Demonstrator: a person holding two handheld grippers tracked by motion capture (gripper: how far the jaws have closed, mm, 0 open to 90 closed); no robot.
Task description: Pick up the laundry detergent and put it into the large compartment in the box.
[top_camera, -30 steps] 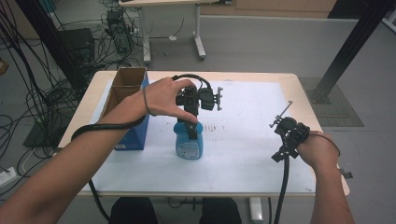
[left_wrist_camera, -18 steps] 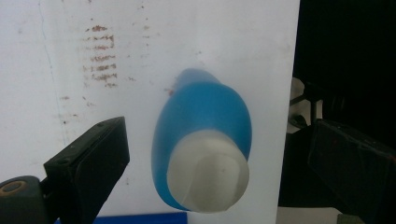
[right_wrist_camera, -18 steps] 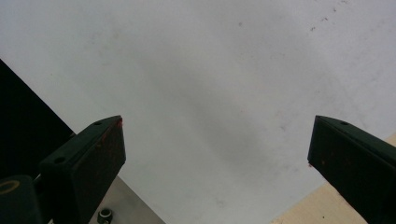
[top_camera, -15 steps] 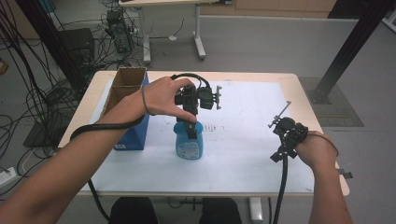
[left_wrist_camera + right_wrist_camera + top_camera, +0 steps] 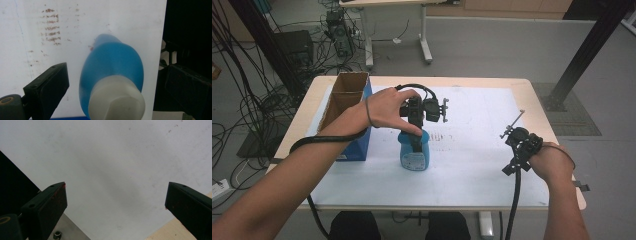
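Observation:
A blue bottle [image 5: 414, 156] with a white cap stands upright on the white mat [image 5: 477, 125] near the table's middle. My left gripper [image 5: 414, 140] points down right over it, held from above by a hand. In the left gripper view the bottle [image 5: 112, 65] and its cap [image 5: 117, 102] sit between the wide-open jaws of the left gripper [image 5: 117, 75], and neither jaw touches it. My right gripper [image 5: 519, 150] hovers over the mat's right part, away from the bottle. In the right gripper view, my right gripper [image 5: 116, 192] is open with nothing between its jaws, above bare mat.
An open cardboard box [image 5: 343, 102] with blue sides stands at the table's left, close to the bottle. The wooden table edge [image 5: 557, 150] runs just right of my right hand. Cables and a second table lie on the floor beyond.

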